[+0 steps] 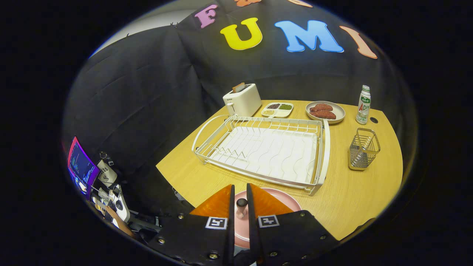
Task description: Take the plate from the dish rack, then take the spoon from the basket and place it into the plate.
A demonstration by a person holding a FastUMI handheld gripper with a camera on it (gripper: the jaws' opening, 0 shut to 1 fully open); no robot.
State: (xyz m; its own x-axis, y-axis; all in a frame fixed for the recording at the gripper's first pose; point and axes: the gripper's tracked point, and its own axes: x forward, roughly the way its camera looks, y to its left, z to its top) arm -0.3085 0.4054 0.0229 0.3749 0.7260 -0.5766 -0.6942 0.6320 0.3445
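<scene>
The fingers (240, 207) pinch the spoon's (241, 207) upright handle directly over the pink plate (286, 197), which lies on the bench (351, 192) at the dish rack's (264, 149) 6 o'clock side. The wire basket (364, 149) stands at the rack's 3 o'clock.

bottle (363, 104): red "AD" on label | other print unreadable

High tool-mounted view over table (354, 199)
</scene>
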